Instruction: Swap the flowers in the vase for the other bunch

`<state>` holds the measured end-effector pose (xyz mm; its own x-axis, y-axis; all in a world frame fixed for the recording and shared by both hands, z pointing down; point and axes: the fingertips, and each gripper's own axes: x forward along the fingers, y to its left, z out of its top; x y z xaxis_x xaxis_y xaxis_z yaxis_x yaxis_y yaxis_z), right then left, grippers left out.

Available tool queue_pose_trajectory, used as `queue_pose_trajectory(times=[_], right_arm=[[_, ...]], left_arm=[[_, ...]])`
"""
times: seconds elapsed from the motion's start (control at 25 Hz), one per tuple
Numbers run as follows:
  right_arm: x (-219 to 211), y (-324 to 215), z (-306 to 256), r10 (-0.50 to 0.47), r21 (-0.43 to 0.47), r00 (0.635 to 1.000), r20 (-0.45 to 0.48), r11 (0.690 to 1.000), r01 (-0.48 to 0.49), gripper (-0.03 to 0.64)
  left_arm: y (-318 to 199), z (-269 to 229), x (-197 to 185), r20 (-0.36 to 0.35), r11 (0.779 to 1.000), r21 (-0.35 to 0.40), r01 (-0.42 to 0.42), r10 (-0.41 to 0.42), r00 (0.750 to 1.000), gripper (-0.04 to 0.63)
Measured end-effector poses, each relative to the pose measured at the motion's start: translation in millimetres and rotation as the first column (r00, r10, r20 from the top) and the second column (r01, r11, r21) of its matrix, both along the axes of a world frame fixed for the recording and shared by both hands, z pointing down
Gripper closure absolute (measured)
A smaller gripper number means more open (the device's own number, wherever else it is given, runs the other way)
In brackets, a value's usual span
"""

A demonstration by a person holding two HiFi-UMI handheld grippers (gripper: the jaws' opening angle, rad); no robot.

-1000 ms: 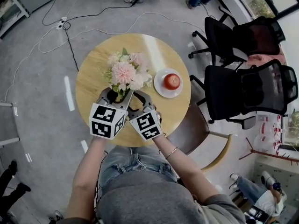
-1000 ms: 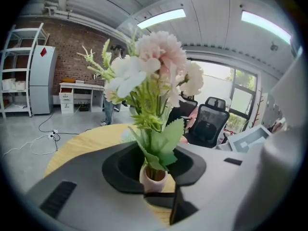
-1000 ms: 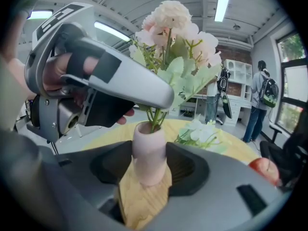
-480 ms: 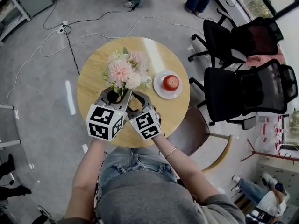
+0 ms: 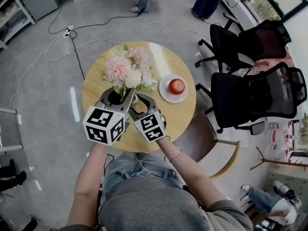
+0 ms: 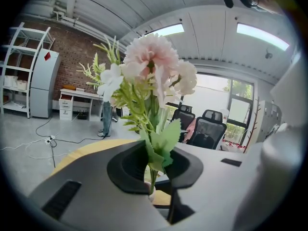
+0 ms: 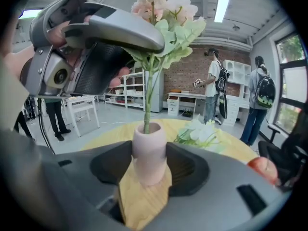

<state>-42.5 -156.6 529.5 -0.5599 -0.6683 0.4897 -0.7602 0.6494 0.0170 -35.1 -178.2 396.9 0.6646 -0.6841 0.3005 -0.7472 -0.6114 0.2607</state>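
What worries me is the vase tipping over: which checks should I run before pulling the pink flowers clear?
1. Left gripper on the green stems of the pink flower bunch: ok; jaws have just been closing, stems pinched between them.
2. Right gripper shut on the small pink ceramic vase: ok.
3. Vase upright on the round wooden table: ok.
4. Stems out of the vase mouth: not ok, one reaches inside.
5. White flower bunch ready: ok, lying on the table beyond the vase.
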Motion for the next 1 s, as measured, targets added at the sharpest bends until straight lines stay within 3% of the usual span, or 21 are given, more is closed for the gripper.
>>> queue_pose_trajectory(times=[0.36,0.68,1.0], right_arm=[[-0.2,1.2,-1.2,0.009,0.007,1.000,0.002,1.000,-0.009,0.383],[10.6,5.5,-0.3,0.002,0.012,0.999,-0.034,1.000,-0.002,0.383],[5.9,7.5,-0.7,-0.007,0.029,0.999,-0.042,1.000,0.008,0.383]], left_arm=[[4.0,-31.2,-3.3,-0.004,0.998,0.056,0.010,-0.010,1.000,0.528],[4.9,-55.9,-15.6,-0.001,0.989,0.126,0.077,-0.077,0.997,0.529],[8.8,-62.7,-49.3,-0.066,0.987,0.090,0.133,-0.127,0.990,0.531]])
